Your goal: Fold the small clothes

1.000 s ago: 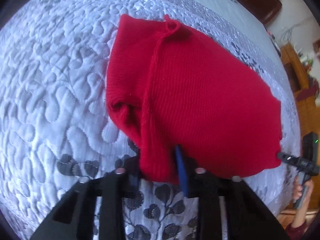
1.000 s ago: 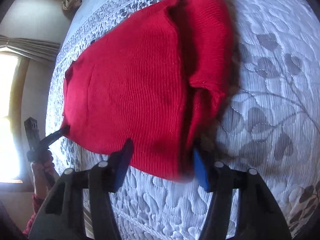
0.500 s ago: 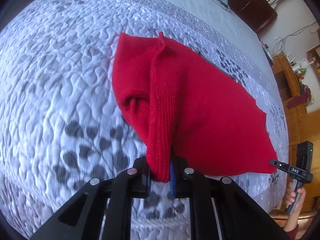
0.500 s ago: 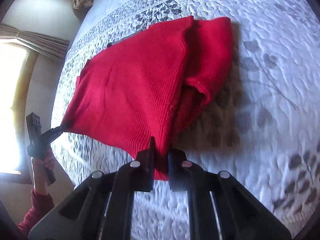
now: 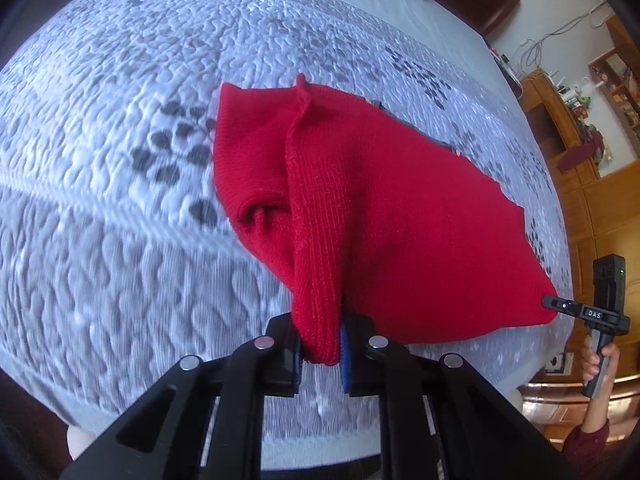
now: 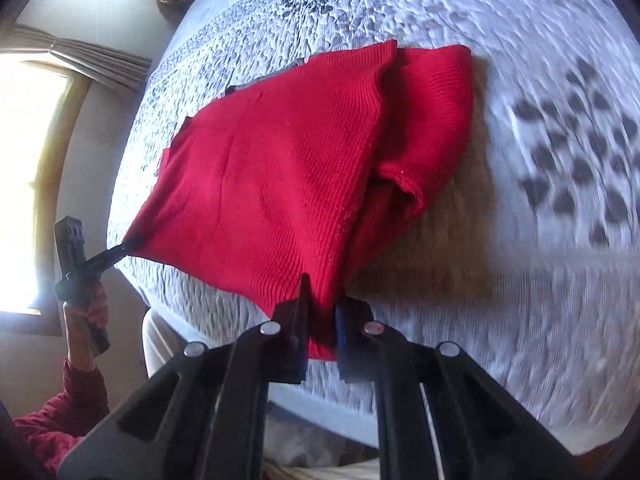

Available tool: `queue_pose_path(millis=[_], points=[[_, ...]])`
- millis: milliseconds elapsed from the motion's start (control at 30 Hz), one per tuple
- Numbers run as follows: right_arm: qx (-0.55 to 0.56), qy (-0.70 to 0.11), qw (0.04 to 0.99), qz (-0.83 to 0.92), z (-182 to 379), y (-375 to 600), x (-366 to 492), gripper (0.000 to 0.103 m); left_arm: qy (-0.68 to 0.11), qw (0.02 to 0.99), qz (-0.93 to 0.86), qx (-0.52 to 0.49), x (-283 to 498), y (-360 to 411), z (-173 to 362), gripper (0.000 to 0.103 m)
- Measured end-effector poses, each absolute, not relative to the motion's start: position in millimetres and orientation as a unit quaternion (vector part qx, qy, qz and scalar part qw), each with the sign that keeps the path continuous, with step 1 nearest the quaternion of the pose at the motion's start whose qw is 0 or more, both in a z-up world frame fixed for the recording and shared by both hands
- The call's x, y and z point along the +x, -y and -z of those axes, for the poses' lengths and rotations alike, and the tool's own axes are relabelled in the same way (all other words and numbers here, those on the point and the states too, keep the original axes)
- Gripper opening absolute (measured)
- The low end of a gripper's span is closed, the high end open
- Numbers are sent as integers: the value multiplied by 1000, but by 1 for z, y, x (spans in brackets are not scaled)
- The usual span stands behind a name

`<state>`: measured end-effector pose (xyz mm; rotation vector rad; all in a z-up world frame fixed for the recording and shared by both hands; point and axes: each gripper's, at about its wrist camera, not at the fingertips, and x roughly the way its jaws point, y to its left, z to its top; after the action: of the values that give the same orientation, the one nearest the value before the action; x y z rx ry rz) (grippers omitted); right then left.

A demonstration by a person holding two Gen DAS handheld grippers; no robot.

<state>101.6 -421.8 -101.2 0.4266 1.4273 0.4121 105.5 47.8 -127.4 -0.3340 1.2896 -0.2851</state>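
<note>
My bedspread (image 6: 560,240) smears with motion blur at right, and the red knit (image 5: 400,220) hides whatever lies beneath it.

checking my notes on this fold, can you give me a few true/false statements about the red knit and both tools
1. The left tool is shut on a corner of the red knit garment. True.
2. The right tool hangs open above the garment. False: it is shut on another corner.
3. The garment lies on a quilted bedspread with a grey leaf print. True.
4. The garment is blue. False: it is red.
5. The held near edge is raised off the bedspread. True.
</note>
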Motion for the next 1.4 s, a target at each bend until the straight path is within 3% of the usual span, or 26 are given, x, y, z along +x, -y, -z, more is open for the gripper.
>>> queue_pose_path(millis=[367, 600, 700, 733, 767, 867, 967, 1067, 1400], points=[[177, -669, 711, -126, 175, 419, 74, 11, -609, 774, 104, -140, 82, -47, 188, 15], [186, -665, 711, -129, 171, 423, 77, 13, -591, 793, 113, -100, 75, -40, 184, 21], [168, -669, 714, -120, 158, 422, 76, 28, -600, 788, 113, -84, 76, -38, 176, 33], [152, -665, 723, -111, 147, 423, 74, 42, -601, 788, 112, -76, 75, -41, 168, 39], [139, -656, 734, -106, 137, 424, 72, 47, -596, 794, 105, -65, 74, -46, 158, 44], [102, -624, 768, -96, 95, 432, 75, 54, -560, 822, 90, -50, 79, -63, 122, 50], [109, -586, 796, -104, 59, 440, 107, 54, -525, 846, 77, -46, 111, -70, 90, 51], [123, -584, 794, -116, 58, 437, 150, 55, -523, 846, 88, -46, 164, -54, 85, 51], [179, -645, 738, -86, 146, 439, 264, 54, -597, 796, 90, -36, 263, -3, 163, 50]])
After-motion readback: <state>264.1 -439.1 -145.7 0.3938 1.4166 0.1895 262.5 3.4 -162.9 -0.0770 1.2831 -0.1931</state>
